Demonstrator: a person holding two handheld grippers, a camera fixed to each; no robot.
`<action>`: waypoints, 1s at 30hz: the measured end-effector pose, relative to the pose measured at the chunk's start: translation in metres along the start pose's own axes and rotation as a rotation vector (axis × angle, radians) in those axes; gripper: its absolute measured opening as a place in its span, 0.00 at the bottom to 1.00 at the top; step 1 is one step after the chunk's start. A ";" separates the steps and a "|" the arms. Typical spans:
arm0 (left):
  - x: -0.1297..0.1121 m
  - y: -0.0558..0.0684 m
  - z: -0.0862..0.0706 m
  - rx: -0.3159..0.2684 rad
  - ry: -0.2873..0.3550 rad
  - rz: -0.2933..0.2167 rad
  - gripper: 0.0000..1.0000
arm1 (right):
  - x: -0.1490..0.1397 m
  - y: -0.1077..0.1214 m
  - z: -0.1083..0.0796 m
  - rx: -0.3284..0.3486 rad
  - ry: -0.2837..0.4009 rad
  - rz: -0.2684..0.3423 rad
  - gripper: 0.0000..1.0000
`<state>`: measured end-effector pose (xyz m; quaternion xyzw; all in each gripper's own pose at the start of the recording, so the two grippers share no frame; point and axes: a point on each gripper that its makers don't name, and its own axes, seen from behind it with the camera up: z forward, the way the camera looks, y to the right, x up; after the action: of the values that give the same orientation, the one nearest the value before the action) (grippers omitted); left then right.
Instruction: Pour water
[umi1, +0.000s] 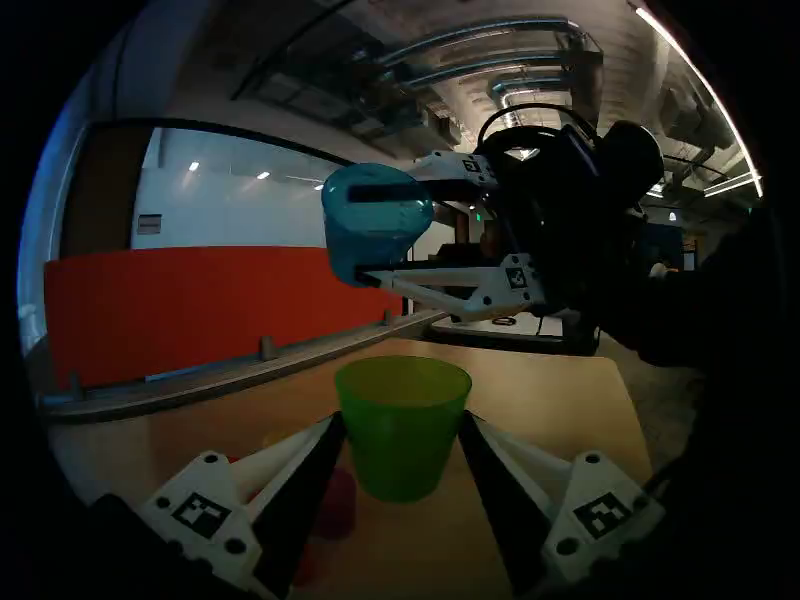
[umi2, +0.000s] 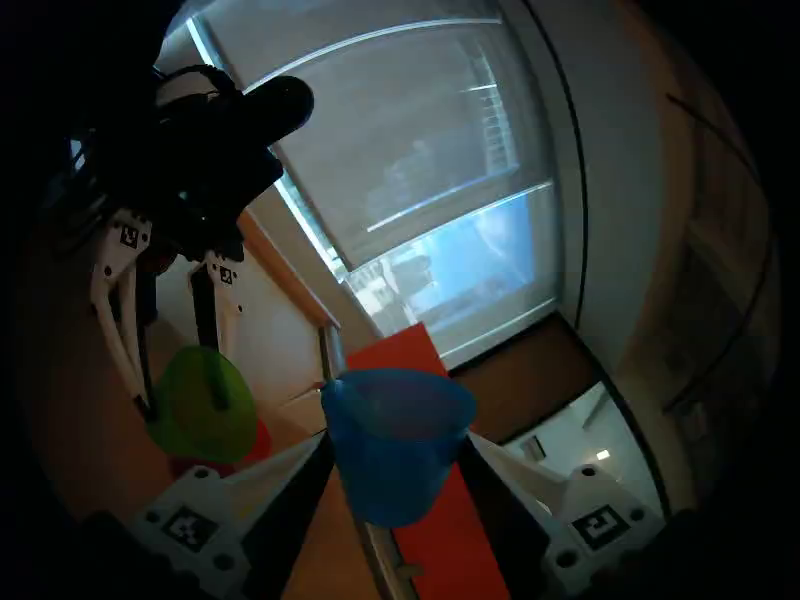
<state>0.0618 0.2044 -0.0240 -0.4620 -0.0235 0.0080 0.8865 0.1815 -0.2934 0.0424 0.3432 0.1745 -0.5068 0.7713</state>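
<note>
My left tool (umi1: 403, 425) clamps both fingers on the green cup (umi1: 403, 455); it stands upright on the wooden bench (umi1: 560, 400), mouth up, long axis vertical; my right tool (umi2: 398, 440) grips the blue cup (umi2: 395, 475), held in the air above and beyond the green one, tipped well off upright; an orange wall panel (umi1: 200, 300) runs behind.

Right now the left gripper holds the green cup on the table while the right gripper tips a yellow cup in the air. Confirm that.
Wrong colour, as the left gripper view shows: the left gripper holds the green cup on the table while the right gripper tips a blue cup, not a yellow one, in the air.
</note>
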 end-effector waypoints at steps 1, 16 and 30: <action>0.000 0.000 0.000 -0.001 0.000 0.000 0.82 | 0.000 0.000 0.000 -0.001 0.000 -0.005 0.86; -0.001 0.000 0.001 -0.005 -0.003 0.003 0.82 | 0.002 0.008 0.000 -0.021 0.000 -0.091 0.86; -0.001 0.002 0.003 -0.011 -0.007 0.012 0.82 | 0.001 0.009 -0.002 -0.021 -0.008 -0.149 0.86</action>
<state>0.0603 0.2079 -0.0238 -0.4669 -0.0238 0.0150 0.8839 0.1904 -0.2905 0.0435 0.3190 0.2016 -0.5624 0.7358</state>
